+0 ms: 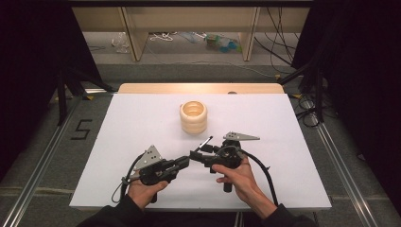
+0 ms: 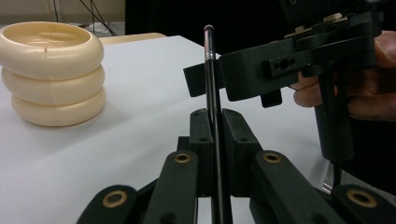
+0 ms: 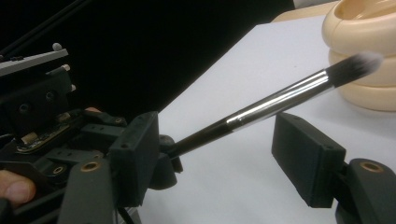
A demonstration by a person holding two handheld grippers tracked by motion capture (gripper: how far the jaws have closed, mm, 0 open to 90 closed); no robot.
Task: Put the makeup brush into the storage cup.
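Observation:
A black-handled makeup brush (image 1: pixel 204 143) with a silver ferrule and pale tip points toward a cream ribbed cup (image 1: pixel 193 117) at the table's middle. My left gripper (image 1: pixel 183 162) is shut on the handle's lower end; in the left gripper view the handle (image 2: pixel 211 79) rises upright from between its closed jaws (image 2: pixel 215 126). My right gripper (image 1: pixel 196 154) reaches in from the right. In the right gripper view its jaws (image 3: pixel 219 140) stand apart on either side of the brush (image 3: pixel 280 98), with a clear gap to the right pad (image 3: pixel 308 158). The cup (image 3: pixel 364 46) sits just beyond the bristles.
The white table (image 1: pixel 142 127) has bare surface all around the cup (image 2: pixel 51 70). Dark curtains flank both sides. Cables lie on the floor at the right (image 1: pixel 307 111), and wooden shelving (image 1: pixel 137 33) stands at the back.

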